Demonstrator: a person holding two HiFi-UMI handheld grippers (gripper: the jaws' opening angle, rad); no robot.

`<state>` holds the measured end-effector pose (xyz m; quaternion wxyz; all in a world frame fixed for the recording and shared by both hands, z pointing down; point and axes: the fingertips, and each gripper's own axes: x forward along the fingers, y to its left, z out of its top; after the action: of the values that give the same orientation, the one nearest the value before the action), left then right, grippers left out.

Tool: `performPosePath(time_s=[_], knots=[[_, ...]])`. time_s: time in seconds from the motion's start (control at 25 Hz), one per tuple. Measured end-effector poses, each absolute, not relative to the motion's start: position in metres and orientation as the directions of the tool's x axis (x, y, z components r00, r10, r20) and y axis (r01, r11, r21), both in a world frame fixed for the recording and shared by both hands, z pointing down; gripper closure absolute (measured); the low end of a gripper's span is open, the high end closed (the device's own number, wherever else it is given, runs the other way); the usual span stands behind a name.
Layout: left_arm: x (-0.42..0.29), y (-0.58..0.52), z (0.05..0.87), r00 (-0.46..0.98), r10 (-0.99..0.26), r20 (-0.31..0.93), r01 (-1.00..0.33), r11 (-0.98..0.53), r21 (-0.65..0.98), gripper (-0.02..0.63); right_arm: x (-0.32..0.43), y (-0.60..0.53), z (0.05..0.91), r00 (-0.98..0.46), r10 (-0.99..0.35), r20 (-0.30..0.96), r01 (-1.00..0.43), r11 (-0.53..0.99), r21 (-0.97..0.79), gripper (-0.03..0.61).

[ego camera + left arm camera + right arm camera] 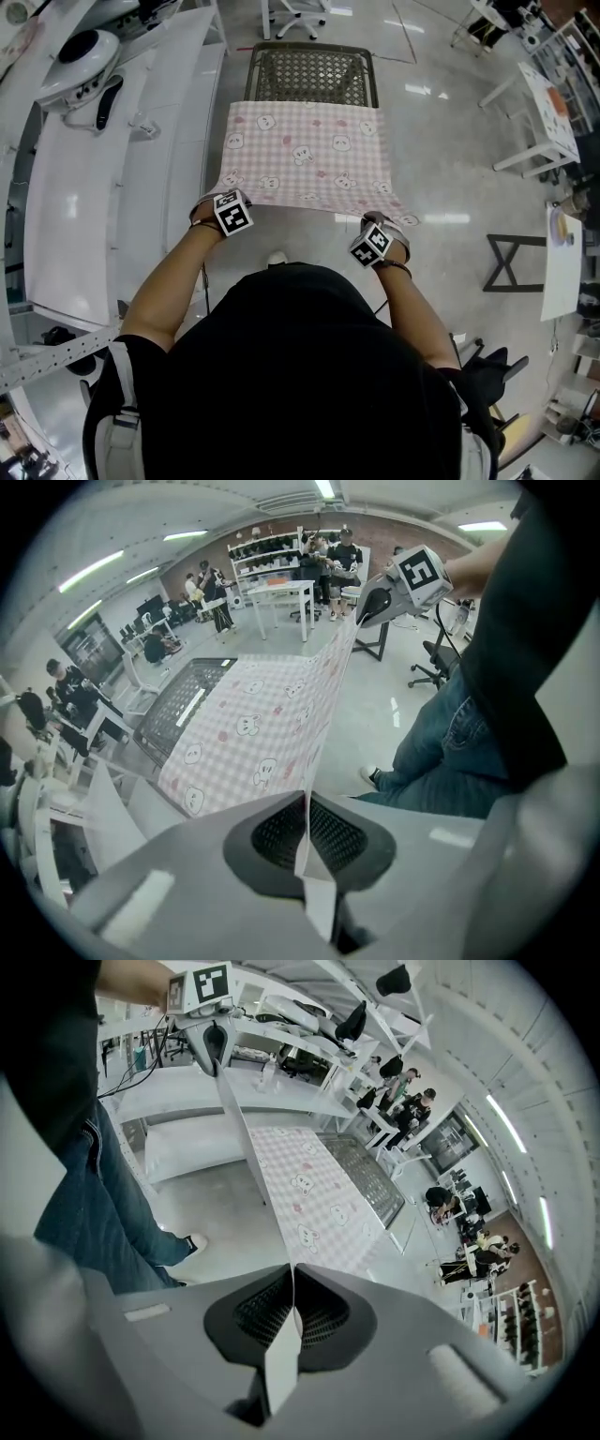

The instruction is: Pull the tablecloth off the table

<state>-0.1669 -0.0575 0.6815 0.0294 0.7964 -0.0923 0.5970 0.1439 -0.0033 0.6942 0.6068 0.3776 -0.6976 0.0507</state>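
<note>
Seen from above, a person in a black shirt (309, 375) stands at the lower centre of the frame, holding a gripper in each hand. A pink checked tablecloth (305, 155) printed with small animal faces lies in the upper centre. It covers the near part of a dark mesh-topped table (312, 73), whose far part shows bare at the top of the frame. The cloth's near edge is held taut between the two grippers, just in front of the person. The left gripper (210, 202), at centre left, is clenched on the near left corner; its own view shows the fabric pinched between its closed jaws, with the corner poking out below them. The right gripper (382, 223), at centre right, grips the near right corner in the same way. Long white benches (112, 178) run down the left side over a shiny grey floor (450, 169).
</note>
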Motion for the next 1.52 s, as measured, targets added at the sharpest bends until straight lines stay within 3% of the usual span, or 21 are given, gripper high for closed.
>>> performPosePath(time_s=[0.84,1.52], knots=[[-0.125,0.026,0.654,0.281,-0.169,0.945,-0.327,-0.942,-0.072,0.612,0.192,0.045,0.646,-0.071,-0.612,0.788,-0.535,0.69,0.488,0.549],[-0.093,0.047,0.666,0.3,-0.135,0.944,-0.299,-0.953,-0.041,0.612,0.218,0.1,0.669,-0.053,-0.527,0.848,-0.569,0.714,0.408,0.548]])
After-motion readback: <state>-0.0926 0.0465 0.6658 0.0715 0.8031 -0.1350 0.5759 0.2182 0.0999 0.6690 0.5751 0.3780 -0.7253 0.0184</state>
